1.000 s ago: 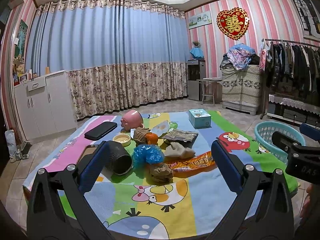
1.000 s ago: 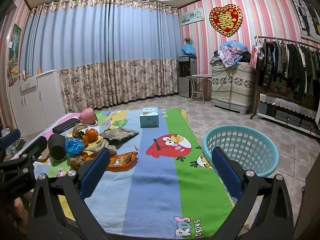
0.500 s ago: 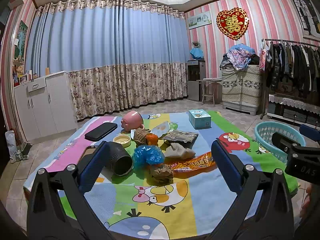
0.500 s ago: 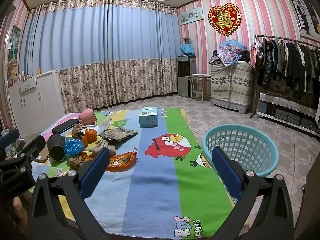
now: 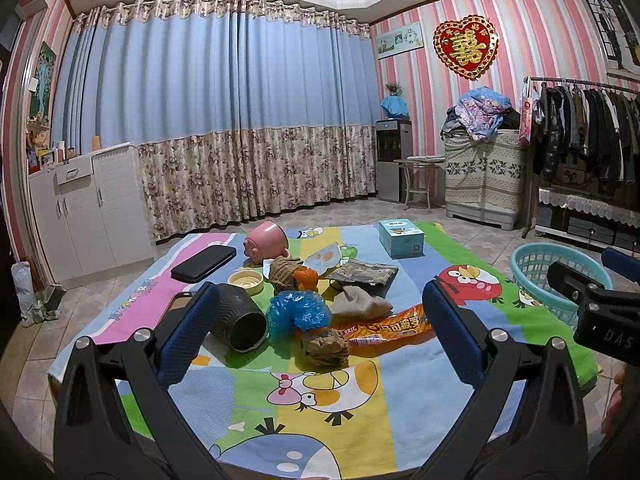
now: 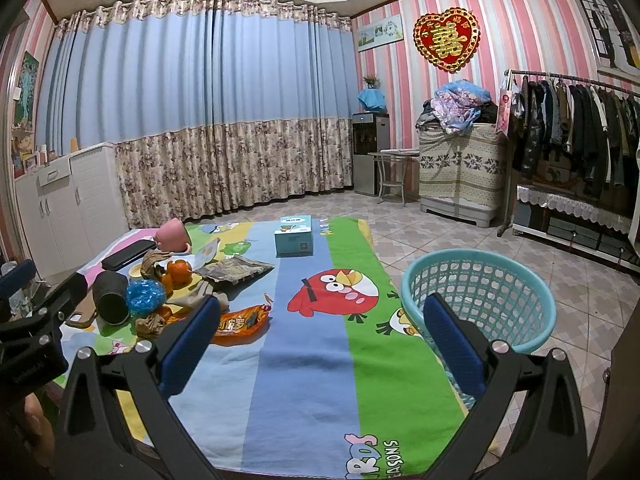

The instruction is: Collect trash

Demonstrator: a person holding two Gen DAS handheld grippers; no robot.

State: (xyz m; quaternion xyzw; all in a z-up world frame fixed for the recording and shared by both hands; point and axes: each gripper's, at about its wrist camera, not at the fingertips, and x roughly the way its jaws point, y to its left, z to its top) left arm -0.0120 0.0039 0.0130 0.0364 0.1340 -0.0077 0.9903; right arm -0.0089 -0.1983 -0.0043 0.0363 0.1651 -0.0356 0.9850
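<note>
A heap of trash lies on the cartoon mat [image 5: 340, 408]. The orange wrapper [image 5: 384, 326] lies flat at the heap's near right edge. Touching its left end sits a crumpled brown wad [image 5: 324, 346], and just behind that a scrunched blue bag [image 5: 298, 310]. A beige rag [image 5: 360, 302] lies behind the wrapper. The teal basket [image 6: 480, 300] stands upright on the floor, against the mat's right edge.
</note>
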